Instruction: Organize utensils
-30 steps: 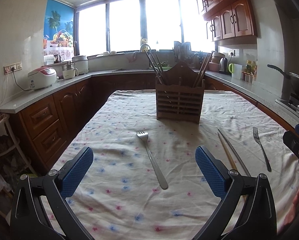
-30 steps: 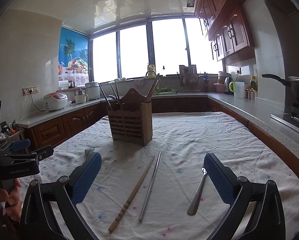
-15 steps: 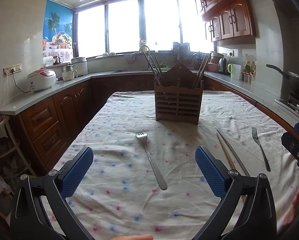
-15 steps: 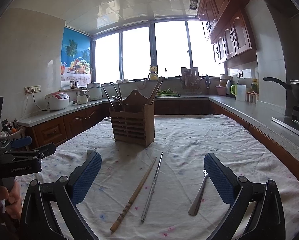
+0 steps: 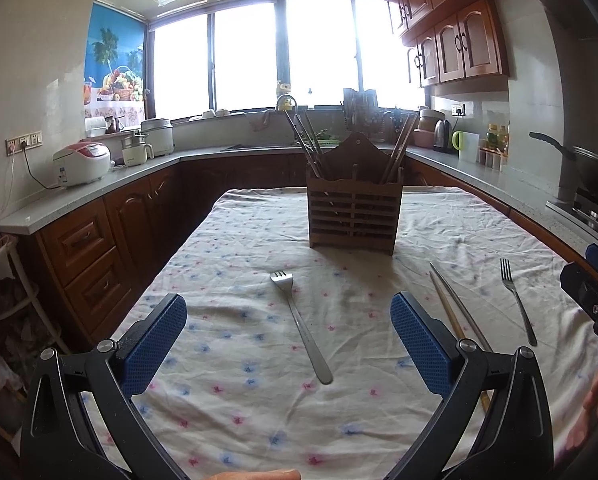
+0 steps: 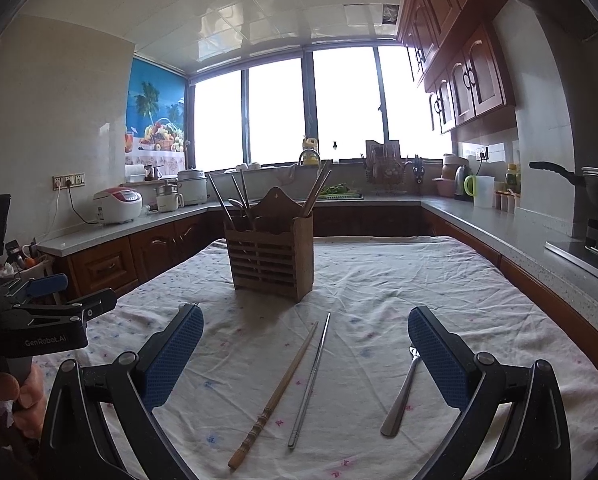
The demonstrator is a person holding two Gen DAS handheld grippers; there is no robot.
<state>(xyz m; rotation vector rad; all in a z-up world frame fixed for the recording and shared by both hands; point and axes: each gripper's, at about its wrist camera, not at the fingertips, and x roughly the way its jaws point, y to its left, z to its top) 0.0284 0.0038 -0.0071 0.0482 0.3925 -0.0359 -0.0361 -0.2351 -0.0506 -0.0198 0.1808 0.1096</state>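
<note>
Left wrist view: the left gripper (image 5: 289, 336) hovers above a worktop (image 5: 227, 412) covered with a flowered white cloth, its blue-padded fingers (image 5: 155, 344) spread wide and holding nothing. A metal fork (image 5: 301, 326) lies on the cloth between them, tines pointing away. Further back stands a slatted wooden utensil holder (image 5: 354, 218) with chopsticks upright inside. To the right lie a wooden chopstick (image 5: 447, 312) and a metal chopstick (image 5: 457, 304) side by side, then a second fork (image 5: 517, 300).

Right wrist view: the right gripper (image 6: 305, 356) also has wide, empty fingers (image 6: 173, 354). The two chopsticks lie between them on the cloth; the second fork sits just beside the right finger. The holder stands beyond, left of centre.
</note>
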